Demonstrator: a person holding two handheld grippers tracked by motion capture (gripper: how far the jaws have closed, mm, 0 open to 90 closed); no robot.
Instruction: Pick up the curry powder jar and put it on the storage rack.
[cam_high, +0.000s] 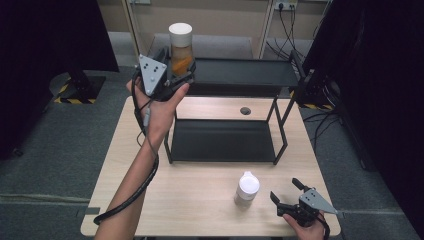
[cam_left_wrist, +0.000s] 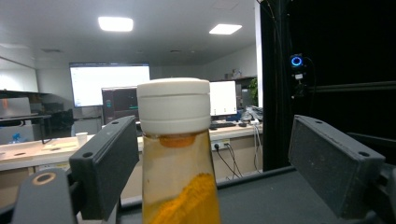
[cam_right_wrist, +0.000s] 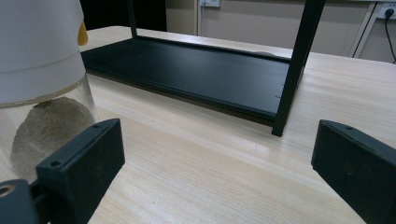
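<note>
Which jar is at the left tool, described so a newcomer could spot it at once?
Find the black two-tier rack at the table's far side. At its top shelf's left end, between the left tool's jaws, is a clear jar with a white lid. Its contents are orange; the jar near the right tool holds something grey.

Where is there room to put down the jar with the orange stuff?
The top shelf is bare right of the orange jar. The lower shelf is bare too. Near the white-capped jar and right gripper, the table's front right is crowded.
</note>
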